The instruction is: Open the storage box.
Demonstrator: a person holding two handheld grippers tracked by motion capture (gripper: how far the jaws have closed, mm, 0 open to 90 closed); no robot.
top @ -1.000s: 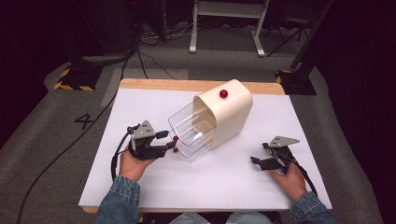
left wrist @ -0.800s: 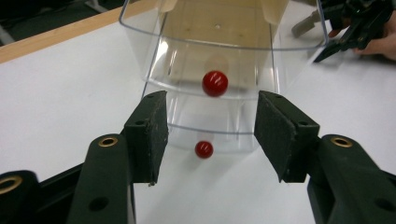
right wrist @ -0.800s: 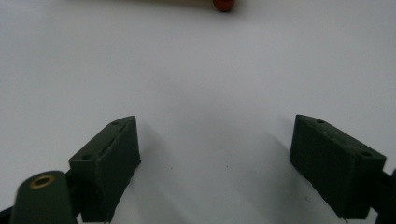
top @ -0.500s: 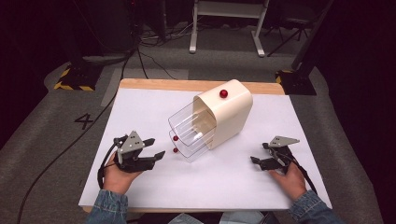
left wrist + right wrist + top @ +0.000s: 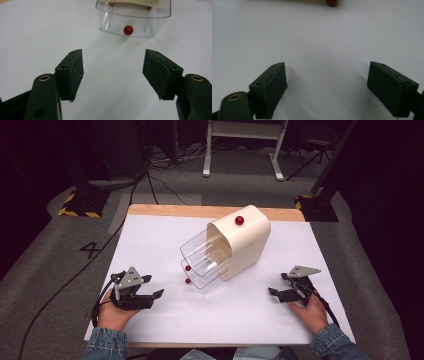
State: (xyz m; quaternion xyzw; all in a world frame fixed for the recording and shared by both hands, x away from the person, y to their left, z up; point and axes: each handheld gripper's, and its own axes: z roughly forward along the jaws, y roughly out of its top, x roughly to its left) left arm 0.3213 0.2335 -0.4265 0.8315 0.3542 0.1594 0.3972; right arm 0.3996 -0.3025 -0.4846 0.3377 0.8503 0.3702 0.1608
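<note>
A cream drawer cabinet (image 5: 245, 245) stands mid-table with a red knob (image 5: 239, 220) on top. Its two clear drawers (image 5: 205, 257) are pulled out toward the left front, each with a red knob (image 5: 188, 281). My left gripper (image 5: 154, 286) rests on the table to the left of the drawers and apart from them. Its jaws have just been opening and nothing is between them. In the left gripper view, the left gripper (image 5: 113, 56) faces a clear drawer (image 5: 133, 15) and its red knob (image 5: 128, 30). My right gripper (image 5: 277, 284) sits open at the right front, and the right gripper (image 5: 327, 67) holds nothing.
The white table top (image 5: 150, 235) has a wooden strip along its far edge (image 5: 175, 210). Cables trail off the left side over the grey floor (image 5: 60, 285). A white stand (image 5: 240, 145) and dark equipment sit beyond the table. A red knob (image 5: 332, 2) peeks in at the right gripper view's top edge.
My left hand has drawn back from the drawer fronts toward the near left of the table, and its jaws have spread wider. The right hand has stayed put.
</note>
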